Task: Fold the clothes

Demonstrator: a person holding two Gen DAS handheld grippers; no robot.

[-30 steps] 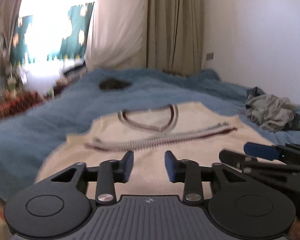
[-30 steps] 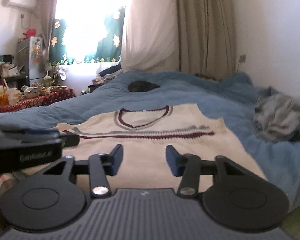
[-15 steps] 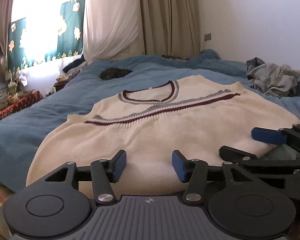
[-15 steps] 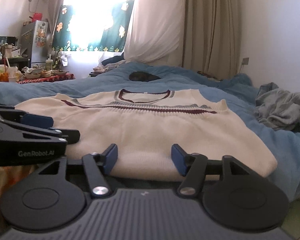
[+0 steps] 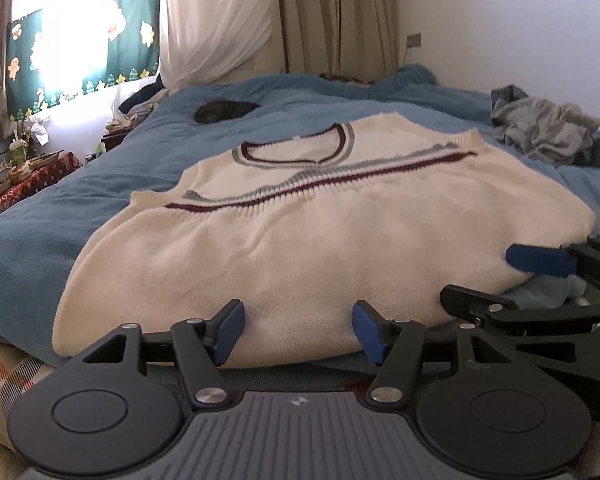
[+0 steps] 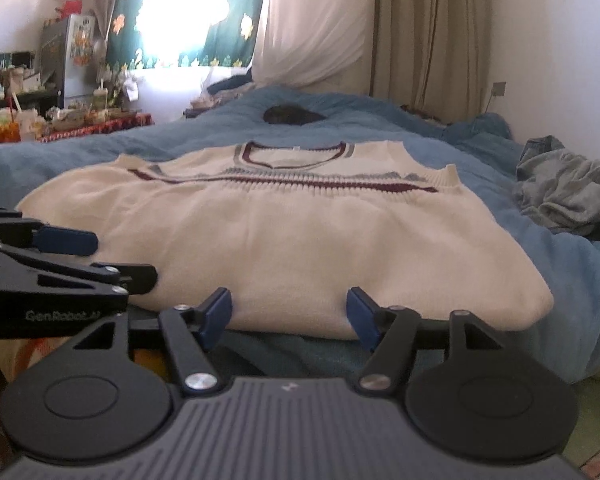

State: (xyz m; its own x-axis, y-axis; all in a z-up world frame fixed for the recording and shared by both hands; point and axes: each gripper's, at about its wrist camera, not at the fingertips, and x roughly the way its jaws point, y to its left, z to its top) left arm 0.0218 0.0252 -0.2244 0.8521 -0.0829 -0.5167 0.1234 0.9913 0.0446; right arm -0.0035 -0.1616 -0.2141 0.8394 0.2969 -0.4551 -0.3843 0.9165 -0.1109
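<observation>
Both the left tool (image 5: 298,330) and right tool (image 6: 288,314), jaws just widened and spread empty, sit at the near edge of the cream sweater (image 5: 320,240) lying ahead on the bed (image 5: 40,240).

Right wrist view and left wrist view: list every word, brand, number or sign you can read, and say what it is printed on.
"GenRobot.AI" is on the side of the left gripper, seen in the right wrist view; the last letters are blurred.
The small white tag at the sweater neckline is too small to read.
Nothing else is legible.
</observation>
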